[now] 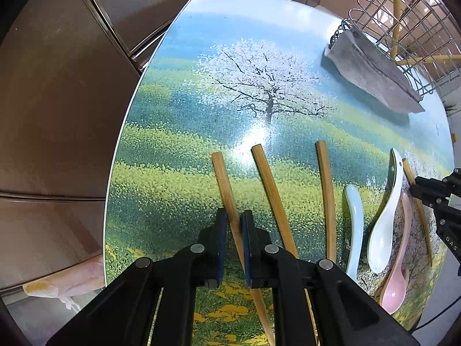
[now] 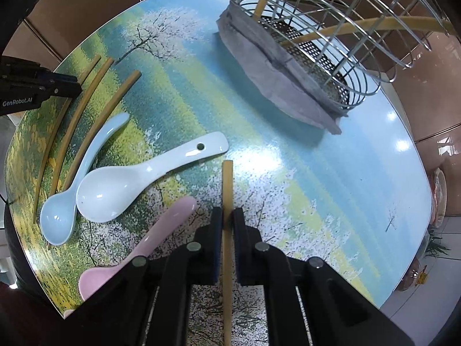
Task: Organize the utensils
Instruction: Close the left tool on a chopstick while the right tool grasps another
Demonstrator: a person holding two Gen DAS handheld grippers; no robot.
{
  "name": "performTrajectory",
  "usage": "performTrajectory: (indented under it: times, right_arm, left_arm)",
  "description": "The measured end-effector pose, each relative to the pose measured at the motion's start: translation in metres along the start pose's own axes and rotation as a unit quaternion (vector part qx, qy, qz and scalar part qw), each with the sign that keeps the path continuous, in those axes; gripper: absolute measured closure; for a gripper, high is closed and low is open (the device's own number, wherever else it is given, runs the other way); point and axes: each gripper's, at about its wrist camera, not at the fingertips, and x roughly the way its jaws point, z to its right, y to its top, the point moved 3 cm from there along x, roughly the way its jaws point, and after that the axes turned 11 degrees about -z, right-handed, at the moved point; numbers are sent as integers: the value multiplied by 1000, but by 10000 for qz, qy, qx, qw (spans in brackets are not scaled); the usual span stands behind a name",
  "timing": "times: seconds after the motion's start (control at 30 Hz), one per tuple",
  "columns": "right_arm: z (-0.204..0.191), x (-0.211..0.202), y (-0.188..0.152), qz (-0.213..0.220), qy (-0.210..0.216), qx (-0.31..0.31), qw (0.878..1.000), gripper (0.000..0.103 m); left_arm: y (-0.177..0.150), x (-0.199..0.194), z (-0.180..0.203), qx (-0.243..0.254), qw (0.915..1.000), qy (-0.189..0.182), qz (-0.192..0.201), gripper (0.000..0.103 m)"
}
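Note:
In the left wrist view my left gripper [image 1: 232,216] has its jaws closed around the leftmost wooden chopstick [image 1: 223,178] on the painted table [image 1: 178,144]. Two more chopsticks [image 1: 270,184] [image 1: 327,187] lie to its right, then a pale blue spoon [image 1: 353,219], a white spoon [image 1: 386,222] and a pink spoon [image 1: 396,285]. In the right wrist view my right gripper [image 2: 227,214] is shut on another chopstick [image 2: 227,184] lying on the table. The wire utensil rack [image 2: 331,28] holds two chopsticks [image 2: 374,26].
A grey cloth [image 2: 276,83] lies under the rack's near side. The left gripper shows at the left edge of the right wrist view [image 2: 43,86]. The table's left edge [image 1: 115,173] drops to brown floor tiles.

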Motion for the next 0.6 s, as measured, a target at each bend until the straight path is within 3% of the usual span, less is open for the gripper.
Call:
performTrajectory:
  times: [0.27,0.6]
  right_arm:
    - [5,-6,-19,260,-181,136,9994,97]
    - [14,-46,-58,890,-151,455,9949,97]
  left_arm:
    - [-15,-4,-2,-106,9996,-73,243,97]
    - [-46,-39,-3,-299,9956,-345,814,97]
